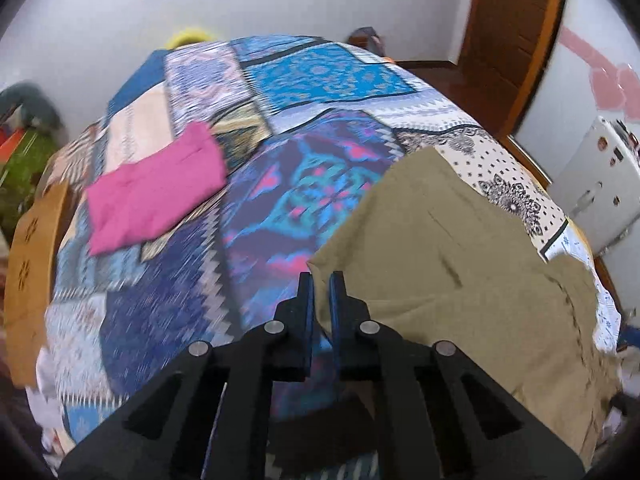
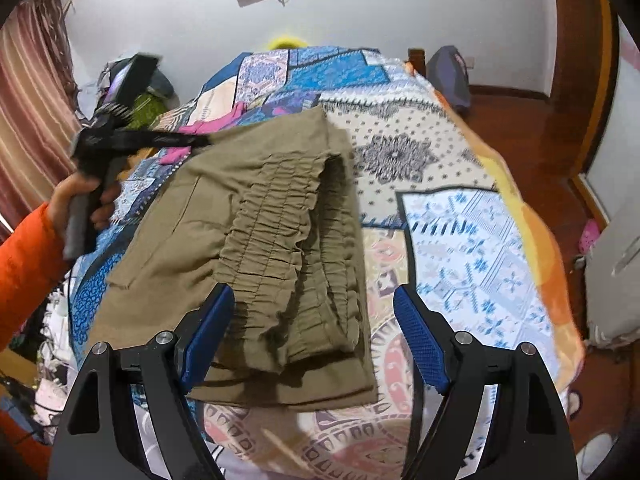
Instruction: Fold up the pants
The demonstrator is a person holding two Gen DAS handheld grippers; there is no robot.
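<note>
Left wrist view: left gripper low in the middle, blue pads nearly together with a thin slit between them. Tips right at the near corner of the olive pants; a grip on the cloth cannot be told, since the corner lies just beside the tips and nothing shows plainly between the pads. Pants spread on the right half of the patchwork bedspread, folded, reaching down to the right edge. Folded pink cloth on the left part of the bedspread, well apart from the pants. Wooden door at upper right, white cabinet at right. Picture blurred on the left.

Right wrist view: right gripper with jaws wide apart, holding nothing. Pants lying folded on the bedspread, gathered waistband uppermost, running between the pads; left pad over the cloth, right pad over bare bedspread. Farther off at left, a hand in an orange sleeve holding the left gripper, its tips at the far corner of the pants. Pink cloth just behind them.
</note>
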